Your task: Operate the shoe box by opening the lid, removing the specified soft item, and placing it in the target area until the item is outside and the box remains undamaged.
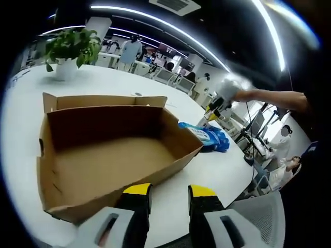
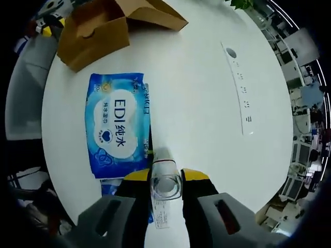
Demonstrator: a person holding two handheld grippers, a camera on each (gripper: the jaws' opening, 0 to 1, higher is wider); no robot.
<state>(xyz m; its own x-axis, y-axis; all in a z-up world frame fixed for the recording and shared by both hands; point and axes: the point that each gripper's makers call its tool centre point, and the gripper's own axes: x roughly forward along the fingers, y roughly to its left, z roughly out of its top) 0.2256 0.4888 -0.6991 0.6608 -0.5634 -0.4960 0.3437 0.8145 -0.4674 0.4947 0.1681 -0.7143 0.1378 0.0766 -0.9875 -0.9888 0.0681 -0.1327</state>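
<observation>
Shoe box lying open and bare inside on the white table, wipes pack lying outside it.

In the left gripper view, the left claw (image 1: 169, 194) is hovering with its yellow-tipped jaws parted and nothing between them, just in front of the near wall of the cardboard shoe box (image 1: 108, 160), whose lid is standing folded back behind it. The blue wipes pack (image 1: 209, 137) is lying flat on the table (image 1: 217, 170) just beside the box's far corner, and a potted plant (image 1: 72, 49) is standing well apart at the table's far side. In the right gripper view, the right claw (image 2: 165, 178) is gripping a small clear bottle (image 2: 165, 181) between its jaws, hanging just beside the wipes pack (image 2: 118, 124), with the shoe box (image 2: 103, 28) beyond it and a power strip (image 2: 239, 88) set into the table (image 2: 207, 103).
</observation>
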